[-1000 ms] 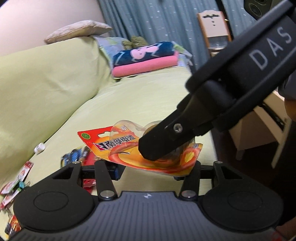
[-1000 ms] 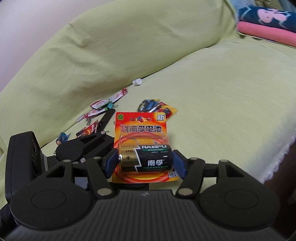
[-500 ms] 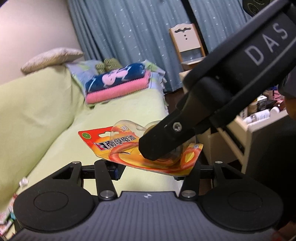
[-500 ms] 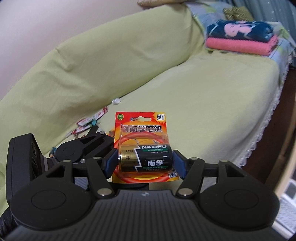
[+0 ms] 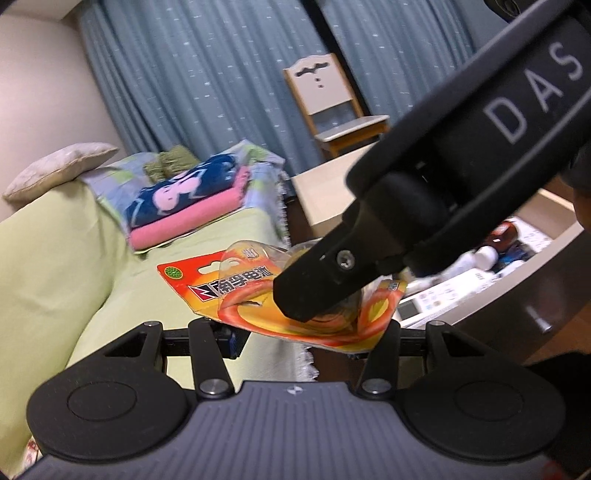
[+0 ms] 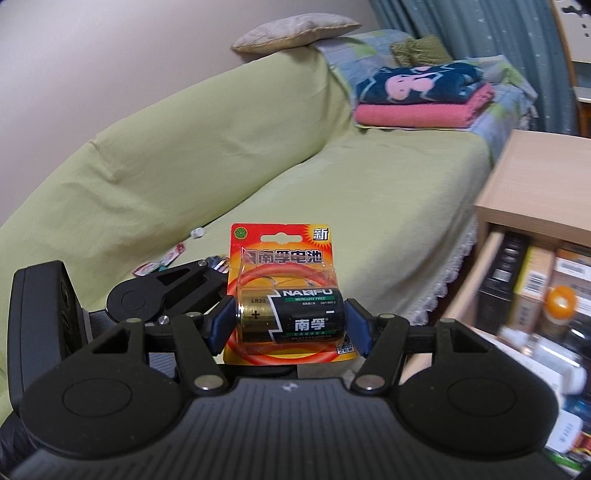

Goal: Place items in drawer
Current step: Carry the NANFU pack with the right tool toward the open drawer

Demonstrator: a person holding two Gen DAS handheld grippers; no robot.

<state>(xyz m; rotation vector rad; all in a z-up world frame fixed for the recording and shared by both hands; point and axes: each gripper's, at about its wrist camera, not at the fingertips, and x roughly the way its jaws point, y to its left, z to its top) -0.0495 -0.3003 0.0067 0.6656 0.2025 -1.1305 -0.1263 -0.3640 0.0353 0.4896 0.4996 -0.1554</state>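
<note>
Between the blue pads: a battery pack (image 6: pixel 289 295) is clamped by the right gripper (image 6: pixel 289 325), both pads pressed against the ends of the D-cell under the blister.
Battery pack, position: it is held upright in the air over the front edge of the sofa (image 6: pixel 207 177), label side toward the right wrist camera.
Left gripper (image 5: pixel 314 336): its fingers are set wide; the card of the same pack lies across them, seen from above in the left wrist view (image 5: pixel 295 291). Whether the left fingers press the card cannot be told.
Hidden: the right-hand fingertip of the left gripper is covered by the card, and much of the blister is covered by the black body of the right gripper (image 5: pixel 424 229).
Hard to make out: the right side of both views is blurred.
Drawer (image 5: pixel 491 266): it is pulled open beside the sofa. A white remote-like item (image 5: pixel 436 299), a white bottle and dark packets are seen in it; further contents cannot be identified.
Sofa seat: small loose packets (image 6: pixel 162 262) are left near the backrest.
Far end of sofa: folded towels (image 6: pixel 421 96) are stacked, with a cushion (image 6: pixel 295 31) on the backrest.
</note>
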